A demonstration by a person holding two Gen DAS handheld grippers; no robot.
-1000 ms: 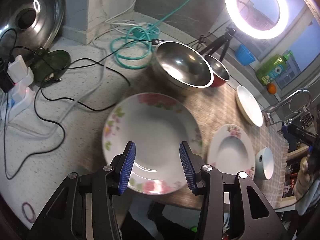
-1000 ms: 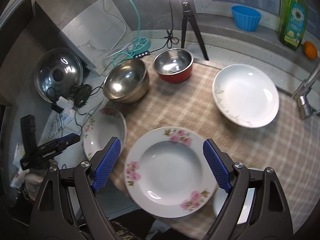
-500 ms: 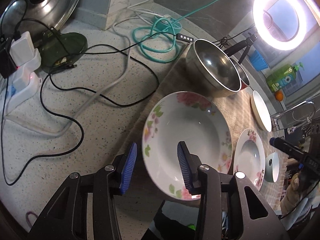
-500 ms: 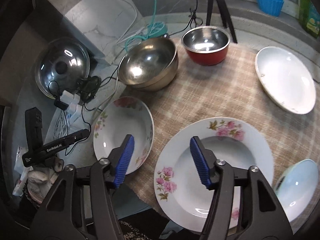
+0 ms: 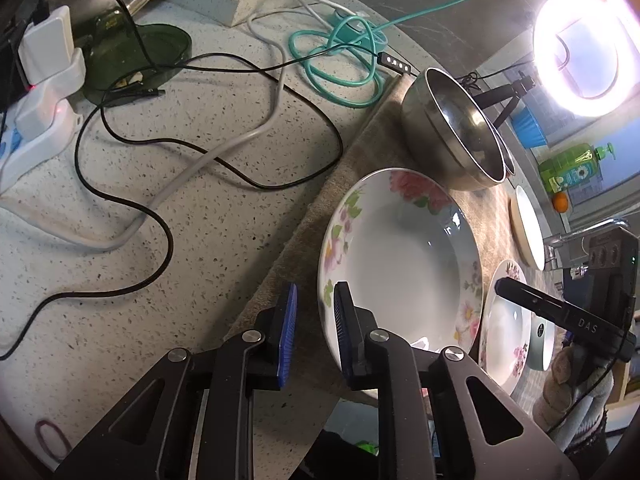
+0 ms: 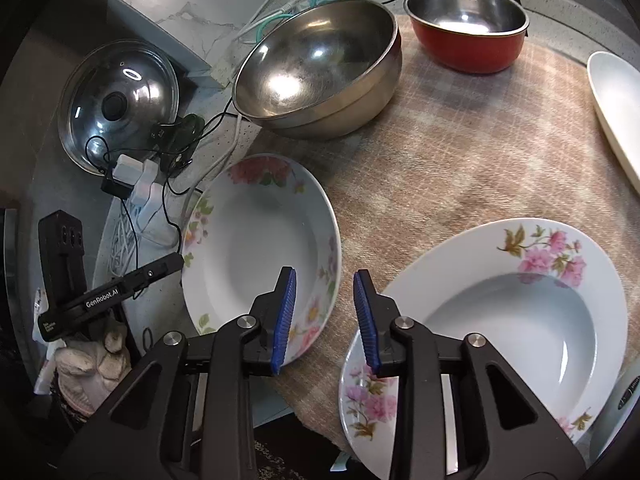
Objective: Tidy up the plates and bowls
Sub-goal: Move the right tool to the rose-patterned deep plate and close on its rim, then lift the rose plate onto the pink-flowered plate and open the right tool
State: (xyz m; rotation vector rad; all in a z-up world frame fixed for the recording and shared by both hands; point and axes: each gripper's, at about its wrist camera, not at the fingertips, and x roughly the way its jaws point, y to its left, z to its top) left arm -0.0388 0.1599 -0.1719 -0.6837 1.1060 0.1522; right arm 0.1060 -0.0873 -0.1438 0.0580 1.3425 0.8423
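Both hand-held grippers have dropped closer. The left hand-held gripper (image 5: 315,320) narrows astride the rim of the left floral plate (image 5: 400,248); the right hand-held gripper (image 6: 325,316) narrows over the cloth-covered surface (image 6: 460,152), astride the right floral plate (image 6: 500,320) rim.

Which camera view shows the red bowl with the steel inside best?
The right wrist view: the red bowl with the steel inside shows whole there. In the left wrist view, the large steel mixing bowl hides almost all of it.

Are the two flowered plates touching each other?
Apart. The right wrist view shows bare cloth between the left plate and the right plate.
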